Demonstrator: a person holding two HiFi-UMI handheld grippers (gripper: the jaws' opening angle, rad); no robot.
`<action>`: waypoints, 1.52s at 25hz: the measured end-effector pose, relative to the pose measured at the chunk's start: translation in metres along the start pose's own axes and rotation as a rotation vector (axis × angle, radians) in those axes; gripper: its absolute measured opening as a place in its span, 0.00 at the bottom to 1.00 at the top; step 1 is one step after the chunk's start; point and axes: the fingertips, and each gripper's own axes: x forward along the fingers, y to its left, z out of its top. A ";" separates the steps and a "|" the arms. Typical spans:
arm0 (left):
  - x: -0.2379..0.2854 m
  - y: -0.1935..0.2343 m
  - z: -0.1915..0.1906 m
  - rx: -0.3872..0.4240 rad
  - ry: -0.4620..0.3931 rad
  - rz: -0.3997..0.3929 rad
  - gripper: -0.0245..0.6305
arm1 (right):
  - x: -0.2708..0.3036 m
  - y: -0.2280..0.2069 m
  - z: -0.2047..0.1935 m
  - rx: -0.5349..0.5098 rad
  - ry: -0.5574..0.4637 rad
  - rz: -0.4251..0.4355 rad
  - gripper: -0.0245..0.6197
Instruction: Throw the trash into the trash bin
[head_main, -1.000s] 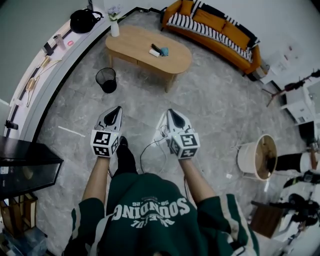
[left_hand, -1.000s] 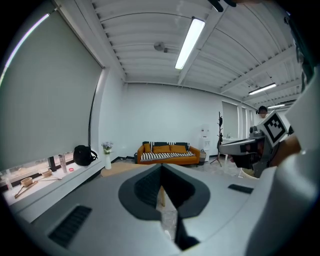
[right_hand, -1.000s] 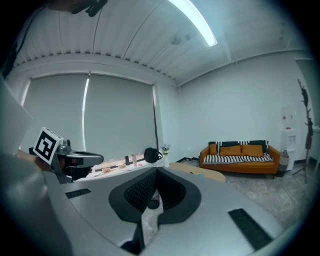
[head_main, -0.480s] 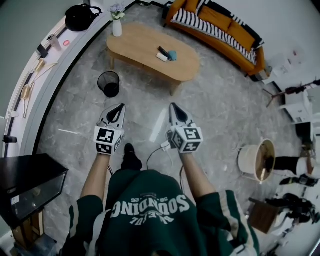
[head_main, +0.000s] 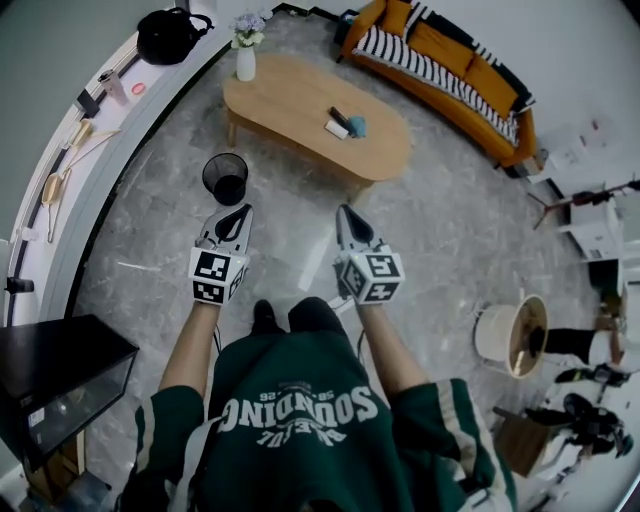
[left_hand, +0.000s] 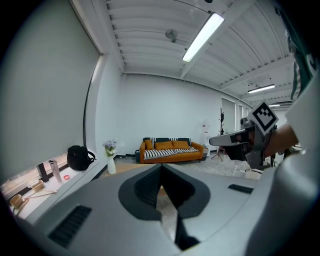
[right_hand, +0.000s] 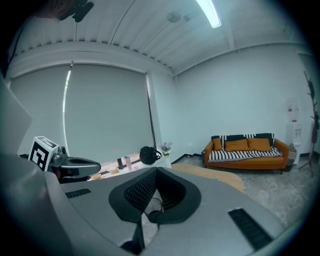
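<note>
Left gripper (head_main: 242, 210) and right gripper (head_main: 344, 210) are closed on nothing; trash (head_main: 357, 126) ahead is judged light and crushable, best pinched midway.

A wooden coffee table (head_main: 300, 110) is seen ahead. An orange sofa (head_main: 445, 60) is set beyond it, and a white vase (head_main: 246, 63) near its left end.

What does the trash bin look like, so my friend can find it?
Find the oval wooden coffee table in front of the orange sofa. On the grey floor by its left end stands the trash bin. It is the only round, black mesh thing, open on top.
</note>
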 end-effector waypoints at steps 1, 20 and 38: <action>0.002 0.004 0.002 0.000 -0.002 0.001 0.04 | 0.005 0.001 0.004 -0.002 -0.004 0.002 0.04; 0.158 0.076 0.020 0.005 0.065 0.058 0.04 | 0.187 -0.106 0.026 -0.042 0.052 -0.010 0.04; 0.394 0.121 0.032 -0.088 0.134 0.083 0.04 | 0.393 -0.241 0.006 -0.222 0.207 0.178 0.04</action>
